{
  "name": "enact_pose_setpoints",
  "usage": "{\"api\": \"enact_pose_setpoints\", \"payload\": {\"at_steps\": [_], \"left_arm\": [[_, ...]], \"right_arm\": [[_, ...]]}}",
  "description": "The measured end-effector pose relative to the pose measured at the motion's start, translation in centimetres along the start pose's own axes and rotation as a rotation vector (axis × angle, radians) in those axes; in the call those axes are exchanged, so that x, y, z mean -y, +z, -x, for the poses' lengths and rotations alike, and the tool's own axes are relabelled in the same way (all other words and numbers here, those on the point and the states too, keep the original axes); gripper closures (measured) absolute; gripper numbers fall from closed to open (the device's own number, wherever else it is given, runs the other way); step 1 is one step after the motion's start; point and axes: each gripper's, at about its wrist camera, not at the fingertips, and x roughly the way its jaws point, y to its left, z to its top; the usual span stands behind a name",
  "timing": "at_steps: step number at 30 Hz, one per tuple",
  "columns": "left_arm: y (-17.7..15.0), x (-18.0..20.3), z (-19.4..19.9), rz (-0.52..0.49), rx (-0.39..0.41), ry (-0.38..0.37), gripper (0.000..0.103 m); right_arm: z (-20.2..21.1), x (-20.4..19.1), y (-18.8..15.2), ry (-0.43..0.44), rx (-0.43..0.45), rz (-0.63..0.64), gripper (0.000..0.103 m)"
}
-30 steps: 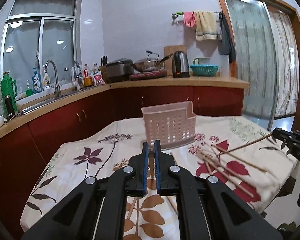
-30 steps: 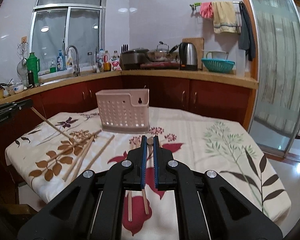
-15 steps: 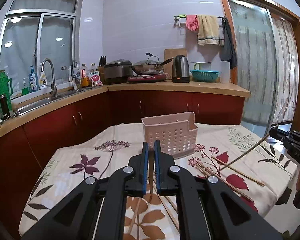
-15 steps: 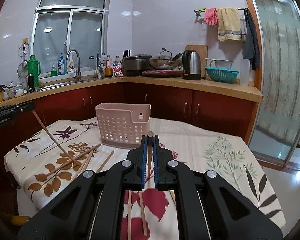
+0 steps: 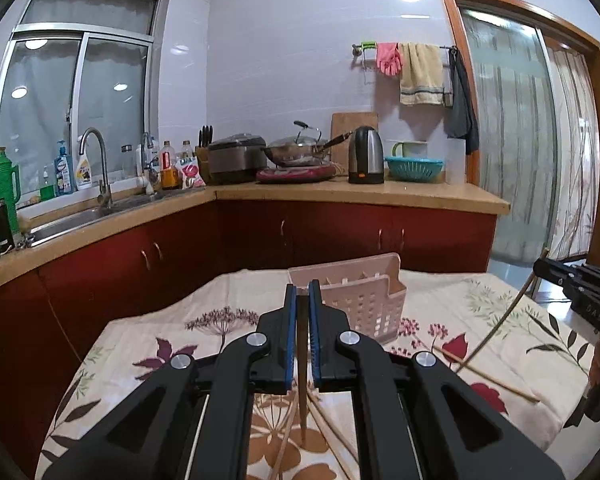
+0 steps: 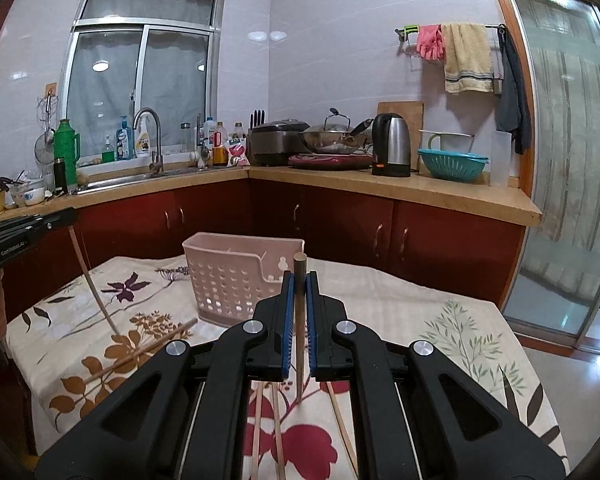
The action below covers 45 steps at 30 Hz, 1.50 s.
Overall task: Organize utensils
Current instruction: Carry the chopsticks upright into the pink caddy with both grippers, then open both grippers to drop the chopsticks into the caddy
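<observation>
A pink slotted utensil basket (image 5: 354, 298) (image 6: 240, 276) stands on the floral tablecloth at the far middle of the table. My left gripper (image 5: 302, 294) is shut on a wooden chopstick (image 5: 302, 380) that hangs point down above the cloth, short of the basket. My right gripper (image 6: 299, 282) is shut on another chopstick (image 6: 299, 332), held upright, just right of the basket. Each gripper shows in the other's view, the right one (image 5: 580, 292) and the left one (image 6: 24, 236). Several loose chopsticks (image 6: 140, 350) (image 5: 496, 378) lie on the cloth.
The table (image 5: 148, 344) with the floral cloth has its edges close on both sides. Red kitchen cabinets and a counter (image 6: 420, 188) with kettle, wok and sink stand behind. A glass sliding door (image 6: 572, 200) is at the right.
Both grippers have risen from the table, each lifting its chopstick from slanting to near upright. The basket now sits lower in both views.
</observation>
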Motion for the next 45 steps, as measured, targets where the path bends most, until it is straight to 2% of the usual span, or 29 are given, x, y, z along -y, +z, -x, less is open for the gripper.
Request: {"api": "enact_pose_setpoints", "payload": {"at_steps": [7, 15, 25, 31, 35, 41, 45], "left_arm": [[2.6, -0.6, -0.5, 0.015, 0.045, -0.033, 0.096], [6.5, -0.6, -1.8, 0.014, 0.120, -0.057, 0.096], [11.0, -0.4, -4.1, 0.016, 0.234, -0.043, 0.096], [12.3, -0.4, -6.1, 0.025, 0.280, -0.024, 0.096], [11.3, -0.1, -8.2, 0.034, 0.250, -0.023, 0.096], [7.2, 0.2, -12.2, 0.038, 0.138, -0.007, 0.096], [5.2, 0.0, -13.5, 0.051, 0.079, -0.003, 0.096]], "right_arm": [[-0.6, 0.0, 2.2, 0.027, 0.040, 0.002, 0.097], [-2.6, 0.1, 6.4, 0.071, 0.119, 0.009, 0.097], [-6.9, 0.7, 11.1, 0.111, 0.208, -0.006, 0.097], [-9.9, 0.7, 11.7, 0.127, 0.216, -0.012, 0.097], [-11.8, 0.9, 10.4, 0.137, 0.184, -0.038, 0.097], [-14.6, 1.1, 7.2, 0.147, 0.097, -0.072, 0.097], [-15.6, 1.1, 5.5, 0.146, 0.045, -0.080, 0.097]]}}
